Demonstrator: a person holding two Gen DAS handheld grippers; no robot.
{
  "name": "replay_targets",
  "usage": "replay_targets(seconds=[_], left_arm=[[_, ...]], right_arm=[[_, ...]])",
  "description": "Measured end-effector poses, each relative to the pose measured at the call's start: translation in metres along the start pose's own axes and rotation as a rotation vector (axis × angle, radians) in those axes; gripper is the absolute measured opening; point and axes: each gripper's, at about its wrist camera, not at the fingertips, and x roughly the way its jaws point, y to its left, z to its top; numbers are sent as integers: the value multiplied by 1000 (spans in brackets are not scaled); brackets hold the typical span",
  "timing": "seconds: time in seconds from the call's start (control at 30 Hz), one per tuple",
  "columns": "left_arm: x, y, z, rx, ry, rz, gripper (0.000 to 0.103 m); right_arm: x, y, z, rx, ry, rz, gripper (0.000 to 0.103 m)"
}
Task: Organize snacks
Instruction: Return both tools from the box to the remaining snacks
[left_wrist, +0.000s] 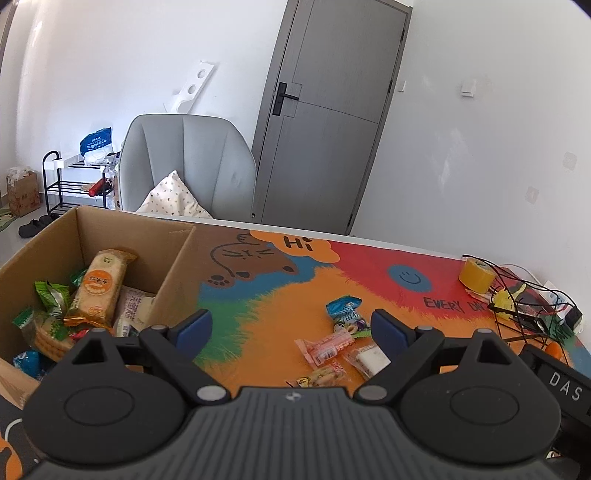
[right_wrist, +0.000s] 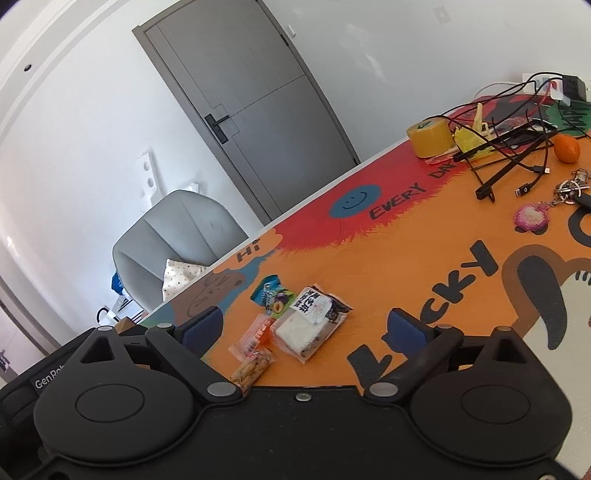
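Note:
A small heap of snack packets lies on the colourful table mat (left_wrist: 280, 295): a blue packet (left_wrist: 343, 309), a pink one (left_wrist: 327, 347), a white cake packet (left_wrist: 370, 360) and a biscuit packet (left_wrist: 320, 376). At the left stands an open cardboard box (left_wrist: 173, 280) holding several snacks, among them a long orange-labelled bar (left_wrist: 99, 291). My left gripper (left_wrist: 291, 328) is open and empty, short of the heap. The right wrist view shows the same blue packet (right_wrist: 267, 290), cake packet (right_wrist: 312, 323), pink packet (right_wrist: 255, 338) and biscuit packet (right_wrist: 251, 369). My right gripper (right_wrist: 304, 326) hovers open near them, not touching.
A yellow tape roll (right_wrist: 430, 136), tangled black cables (right_wrist: 517, 147), an orange (right_wrist: 567, 147) and keys with a pink charm (right_wrist: 532, 218) crowd the far right of the mat. Behind the table stand a grey chair (left_wrist: 188, 166), a grey door (left_wrist: 332, 110) and a shoe rack (left_wrist: 74, 181).

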Motion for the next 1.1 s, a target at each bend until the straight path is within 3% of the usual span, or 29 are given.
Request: replay_targets(seconds=[0.37, 0.77, 0.87, 0.93, 1.1], left_arm=[[30, -20, -10, 11, 46, -1, 92], [77, -21, -29, 11, 146, 12, 88], [84, -21, -34, 23, 171, 15, 81], [89, -19, -37, 27, 194, 13, 69], [93, -17, -40, 32, 207, -25, 56]], right_arm=[[16, -36, 5, 59, 23, -11, 97], [56, -39, 2, 68, 103, 13, 89], [64, -36, 0, 69, 128, 30, 83], [69, -32, -1, 69, 143, 47, 78], [80, -24, 0, 64, 166, 52, 75]])
